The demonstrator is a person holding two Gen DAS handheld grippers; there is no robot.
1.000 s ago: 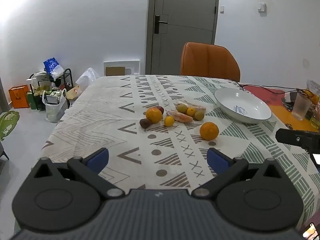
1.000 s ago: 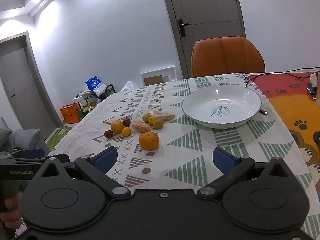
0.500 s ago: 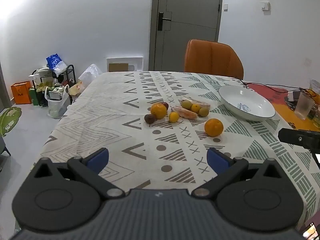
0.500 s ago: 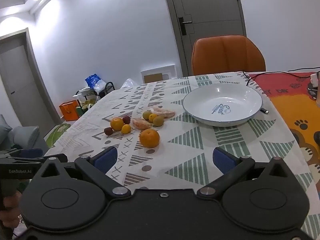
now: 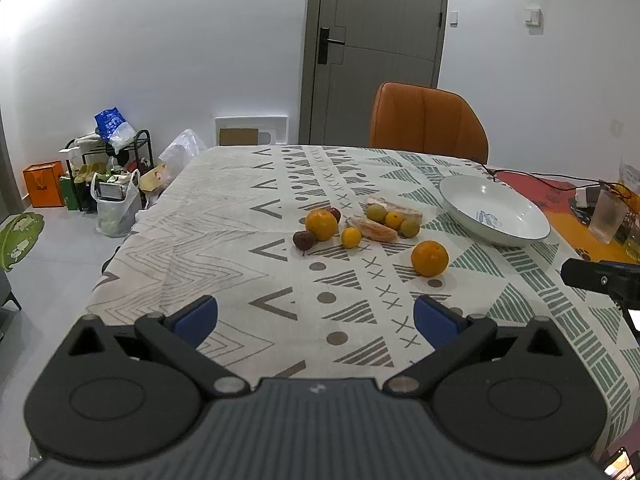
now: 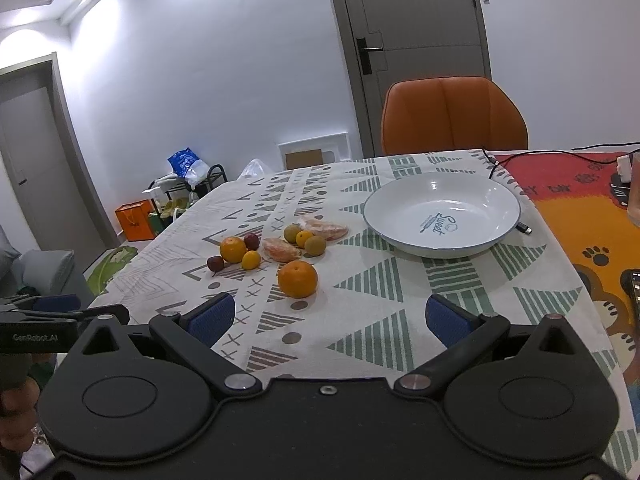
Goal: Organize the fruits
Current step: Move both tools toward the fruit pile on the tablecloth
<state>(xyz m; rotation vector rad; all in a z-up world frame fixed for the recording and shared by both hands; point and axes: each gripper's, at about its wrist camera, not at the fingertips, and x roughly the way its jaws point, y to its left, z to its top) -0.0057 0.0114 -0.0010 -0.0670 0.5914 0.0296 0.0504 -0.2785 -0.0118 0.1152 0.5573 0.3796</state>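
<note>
Several fruits lie on the patterned tablecloth: a large orange nearest me, a second orange, a dark plum, a small yellow citrus, peeled orange pieces and green fruits. A white bowl stands empty to their right. My left gripper is open and empty, short of the fruits. My right gripper is open and empty, just before the large orange.
An orange chair stands at the table's far side. A cable lies by the bowl. A red-orange mat covers the right side, with a glass and a phone. Bags and a rack are on the floor left.
Both grippers have drifted slightly, so the fruits and bowl sit a little differently in view. Both stay open and empty. Nothing on the table has moved.
</note>
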